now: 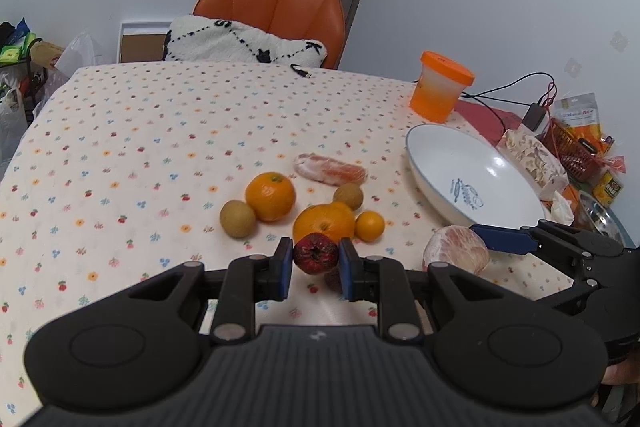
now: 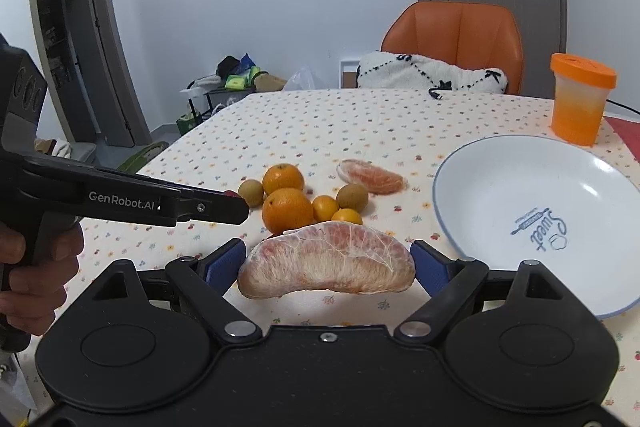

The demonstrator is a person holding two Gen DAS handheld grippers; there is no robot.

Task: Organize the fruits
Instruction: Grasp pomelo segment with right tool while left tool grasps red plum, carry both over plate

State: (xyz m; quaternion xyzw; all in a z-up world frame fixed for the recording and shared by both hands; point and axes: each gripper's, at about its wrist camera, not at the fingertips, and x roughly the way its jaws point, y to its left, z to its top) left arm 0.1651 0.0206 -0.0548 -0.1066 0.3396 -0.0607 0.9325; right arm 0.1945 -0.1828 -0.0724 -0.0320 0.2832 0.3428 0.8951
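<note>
My left gripper is shut on a dark red fruit, its blue pads pressed to both sides, just in front of the fruit pile. The pile holds two oranges, small oranges and brown round fruits. A pomelo segment lies behind them. My right gripper is shut on a large peeled pomelo segment, held end to end between the pads, left of the white bowl. I cannot tell whether the segment rests on the cloth. The bowl holds nothing.
An orange-lidded container stands behind the bowl. Packets, cables and a red basket crowd the table's right end. An orange chair with a white cushion stands at the far edge. A hand holds the left gripper.
</note>
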